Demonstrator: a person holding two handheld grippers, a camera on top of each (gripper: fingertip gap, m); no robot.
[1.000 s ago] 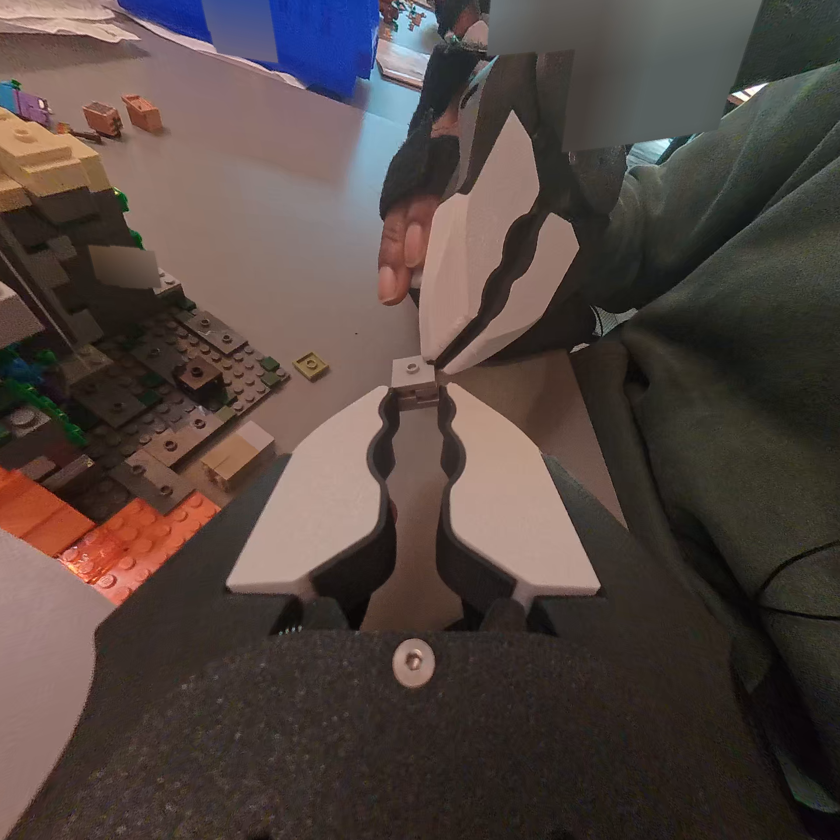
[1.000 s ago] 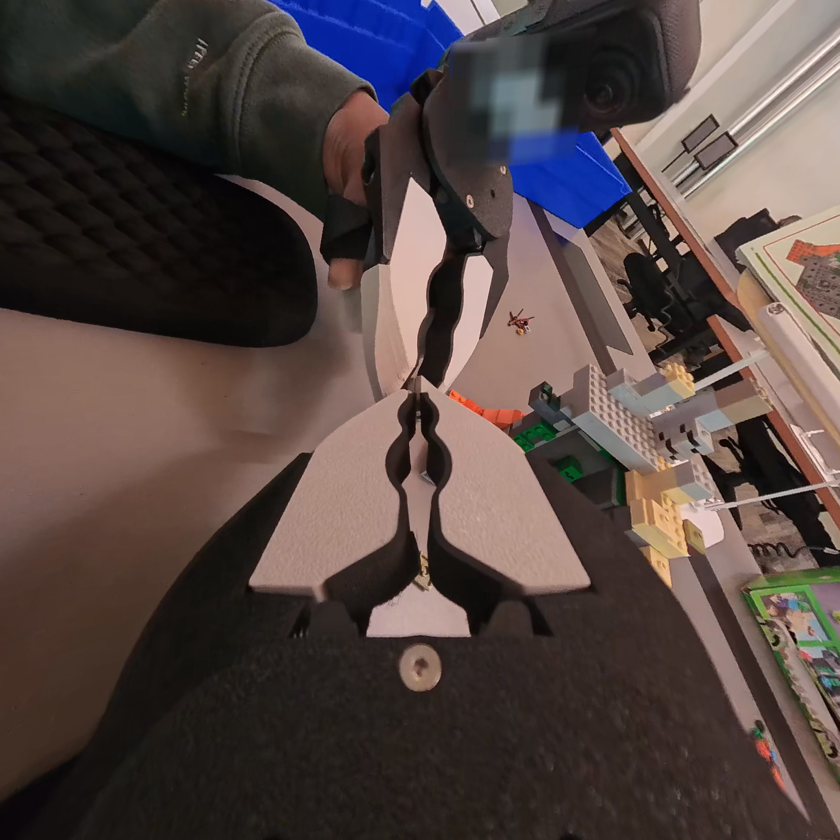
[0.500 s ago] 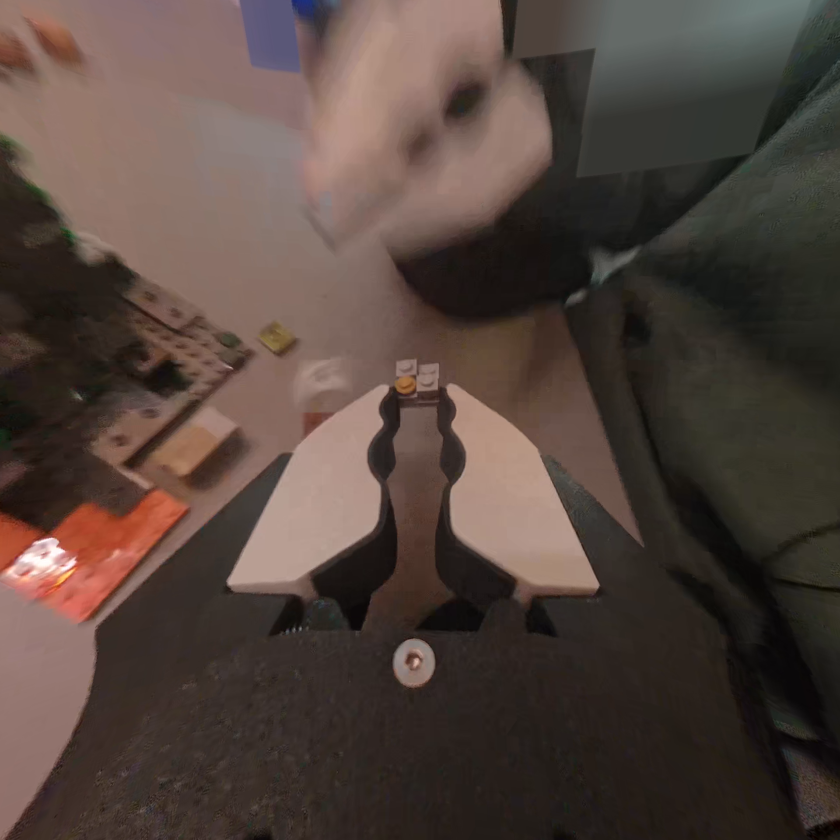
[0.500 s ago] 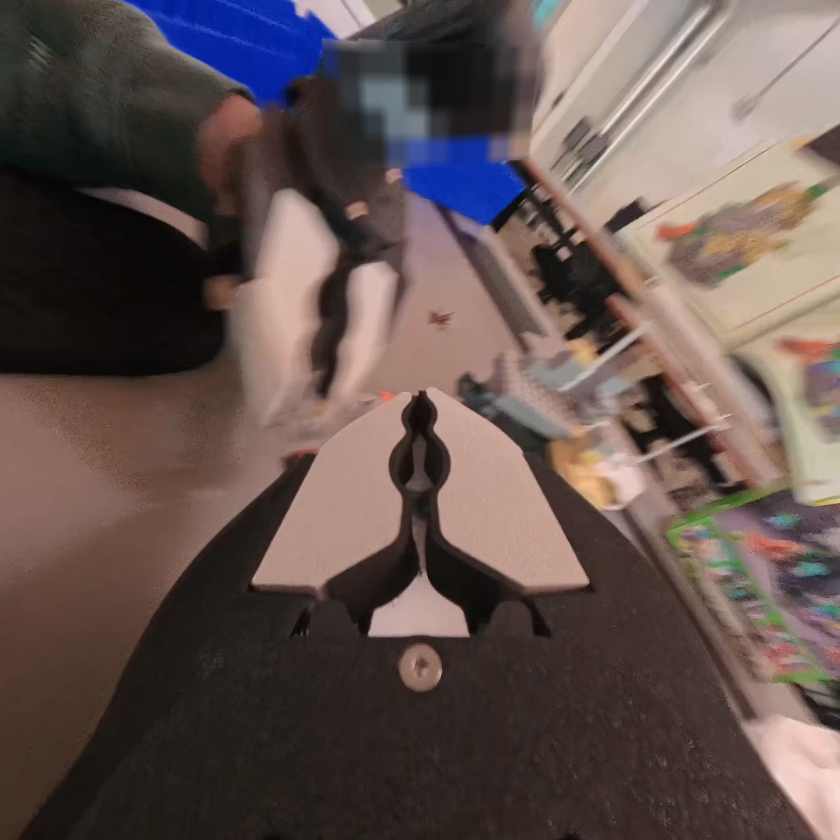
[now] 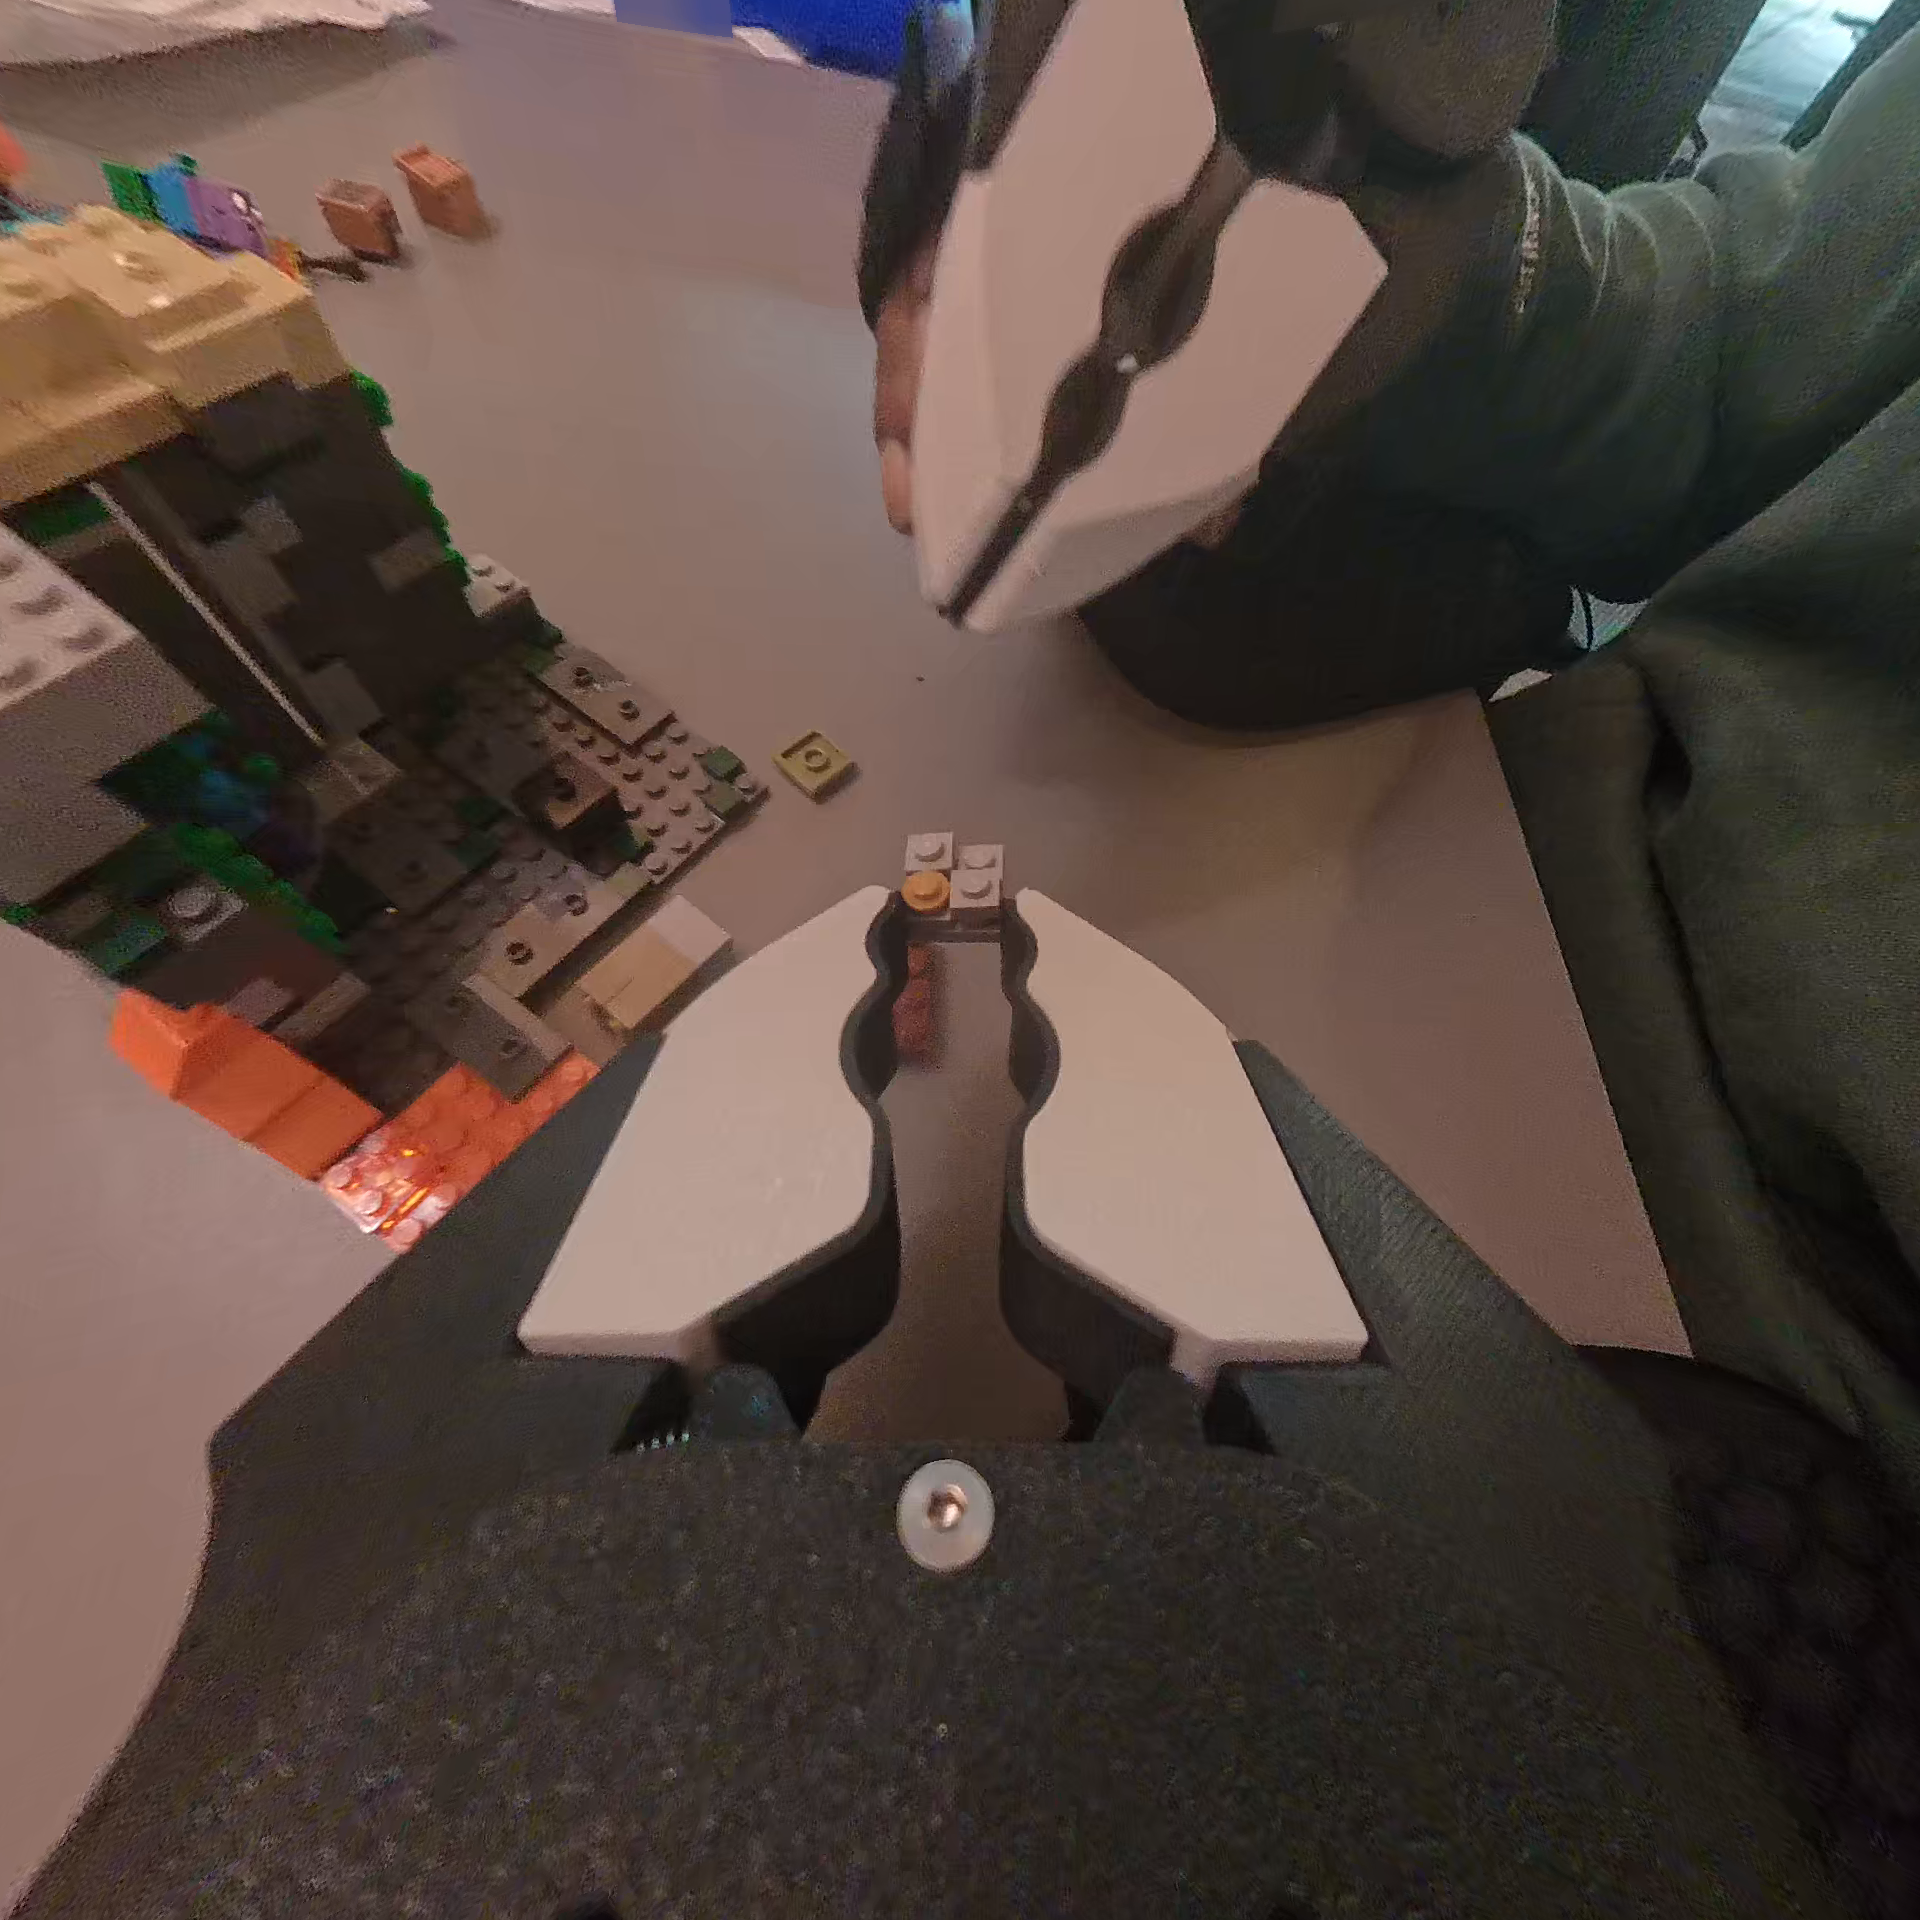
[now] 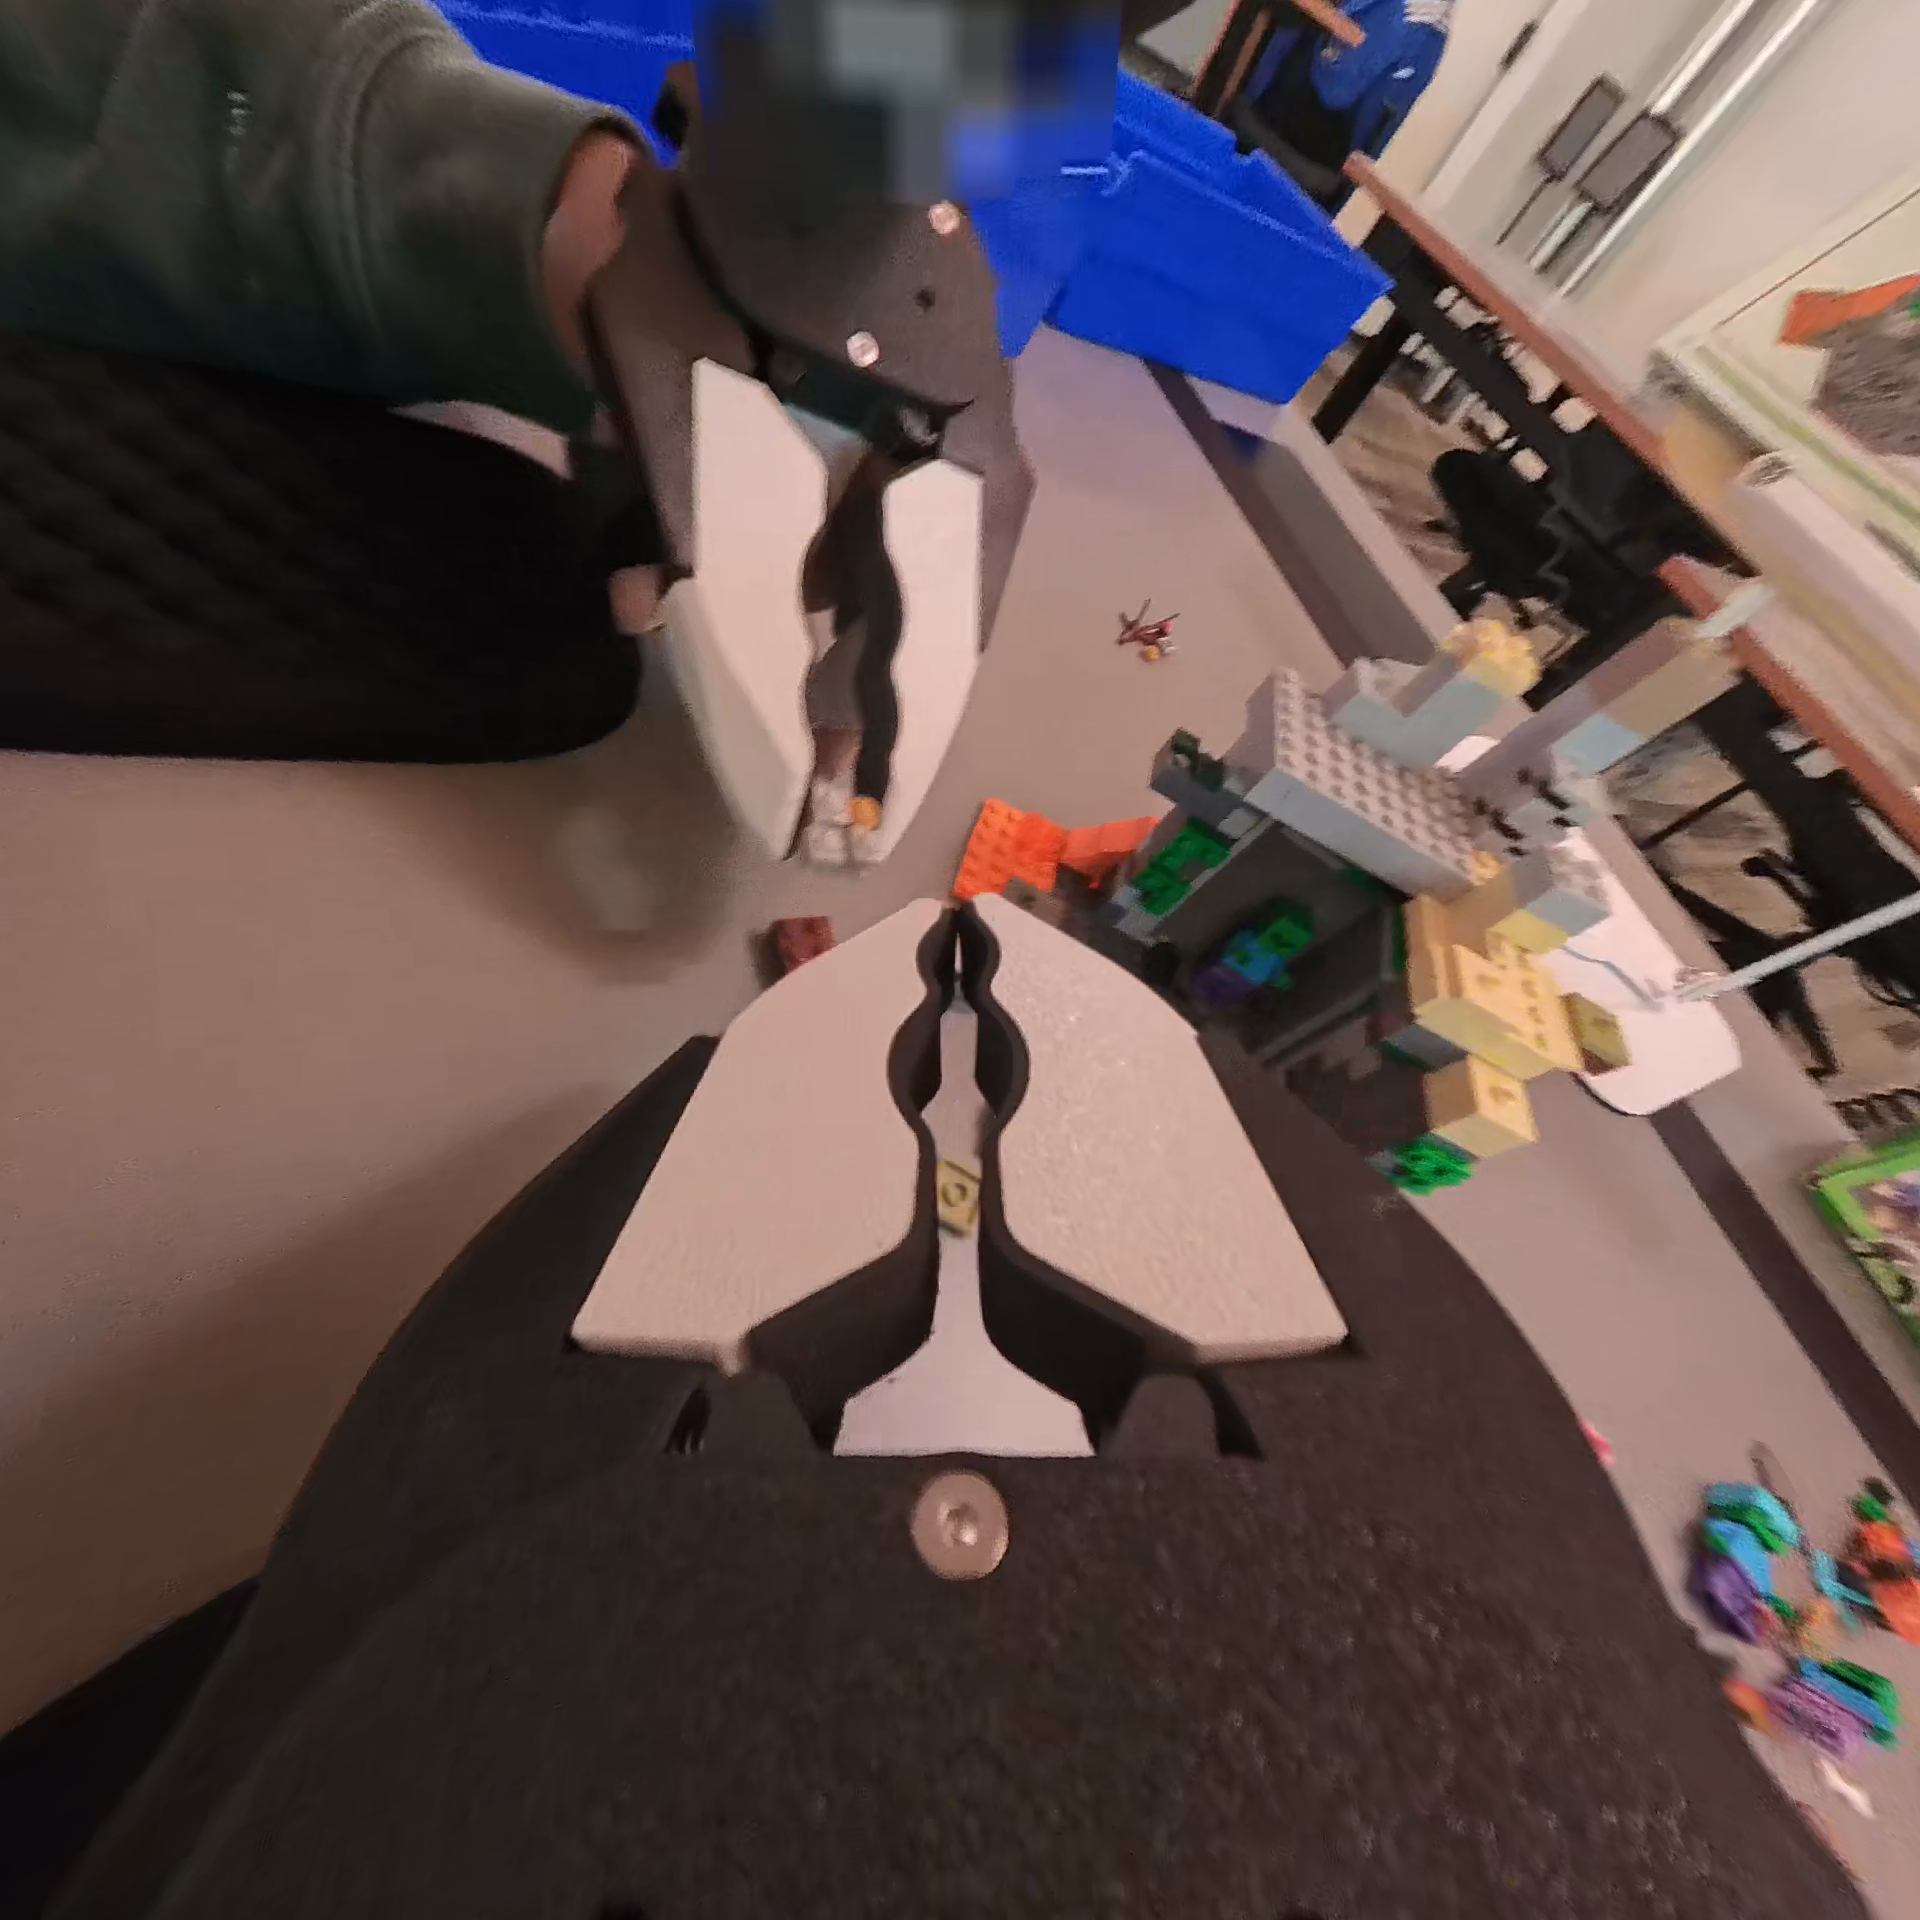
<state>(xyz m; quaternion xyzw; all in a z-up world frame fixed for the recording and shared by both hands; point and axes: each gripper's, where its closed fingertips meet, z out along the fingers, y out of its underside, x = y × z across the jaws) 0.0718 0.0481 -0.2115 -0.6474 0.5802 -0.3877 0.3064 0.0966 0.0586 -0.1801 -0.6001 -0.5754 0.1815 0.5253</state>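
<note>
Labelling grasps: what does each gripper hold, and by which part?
Left gripper pinches a small grey brick piece with an orange stud by its near end, at the fingertips. Right gripper is shut, holding nothing.

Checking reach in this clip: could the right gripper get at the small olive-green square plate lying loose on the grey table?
Probably yes. The olive-green square plate lies alone on bare grey table, apart from the brick model. The right gripper hangs above, shut and apparently empty, so it must open first.

The right tool (image 6: 958,914) is closed and empty above the grey worktop (image 6: 312,1039); ahead, the left tool (image 6: 842,831) pinches a small grey brick piece (image 6: 836,821); right of it stands a brick model (image 6: 1351,831).
</note>
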